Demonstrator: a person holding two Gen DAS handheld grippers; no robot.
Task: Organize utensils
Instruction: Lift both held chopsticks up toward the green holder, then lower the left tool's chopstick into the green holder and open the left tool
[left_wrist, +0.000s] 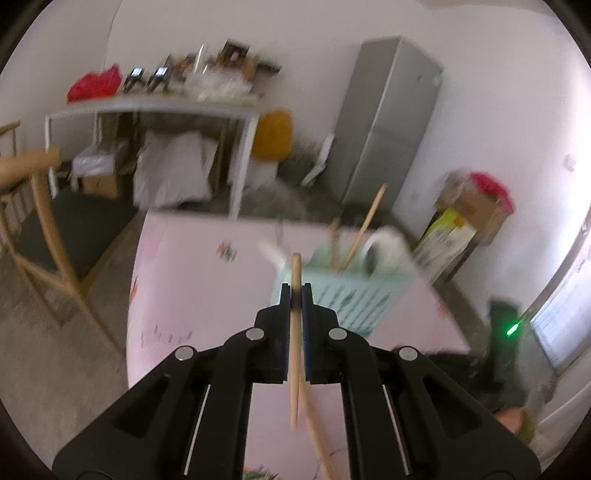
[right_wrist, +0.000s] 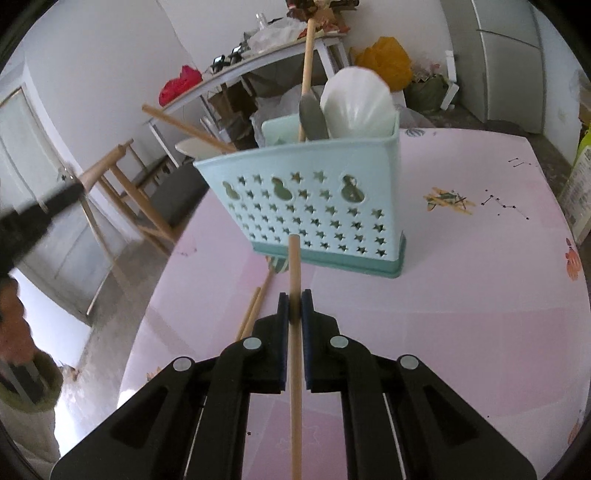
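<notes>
Mint utensil holder (right_wrist: 314, 206) w/ star cutouts stands upright on the pink surface (right_wrist: 461, 295). Inside: white ladle (right_wrist: 356, 103), grey spatula (right_wrist: 312, 114) on a wooden handle, plus a wooden stick leaning out to the left. Right tool (right_wrist: 295, 306) is clamped on a wooden chopstick (right_wrist: 295, 369), tip pointing toward the holder's base but apart from it. Right view alone shows two more chopsticks (right_wrist: 251, 314) lying flat on the surface just left of the tool, & a sleeve at the frame's left edge. Left view is blurred: left tool (left_wrist: 296, 295) is closed on another chopstick (left_wrist: 294, 362), holder (left_wrist: 343, 291) beyond it to the right. Only this view shows the wooden chair (left_wrist: 44, 221) beside the surface & a grey fridge (left_wrist: 388, 122) at the wall.
</notes>
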